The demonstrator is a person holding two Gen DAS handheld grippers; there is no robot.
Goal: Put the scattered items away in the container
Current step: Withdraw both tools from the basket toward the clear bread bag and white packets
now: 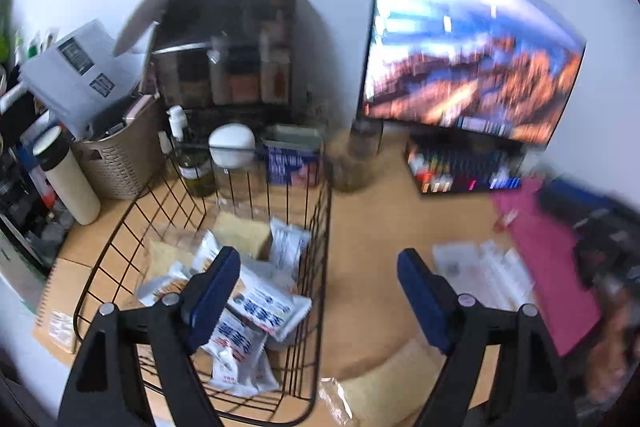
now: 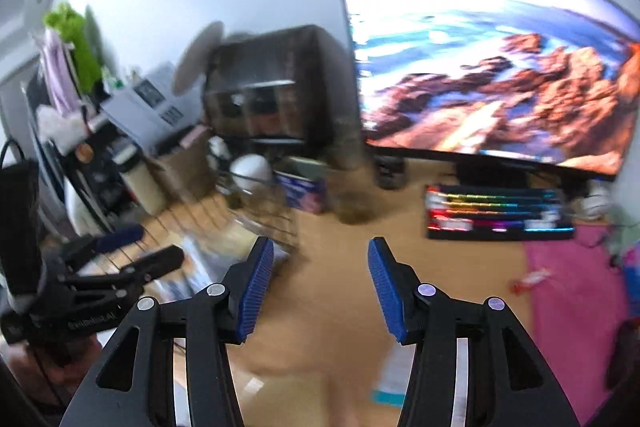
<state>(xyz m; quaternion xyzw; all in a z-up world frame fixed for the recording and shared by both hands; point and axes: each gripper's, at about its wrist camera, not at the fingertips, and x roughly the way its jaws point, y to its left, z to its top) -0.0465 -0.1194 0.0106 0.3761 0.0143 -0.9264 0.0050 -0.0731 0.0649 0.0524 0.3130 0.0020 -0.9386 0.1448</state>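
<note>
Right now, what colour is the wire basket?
Black wire basket, clearest in the left wrist view.

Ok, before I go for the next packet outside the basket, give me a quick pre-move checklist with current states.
1. Left tongs empty and open: ok.
2. Right tongs empty and open: ok.
3. Wire basket has room on top of the packets inside: ok.
4. Yellow packet on the desk beside the basket, unobstructed: ok.
5. White packets by the pink mat reachable: cannot tell, blurred.
6. Small red item counts as clutter: cannot tell.
</note>
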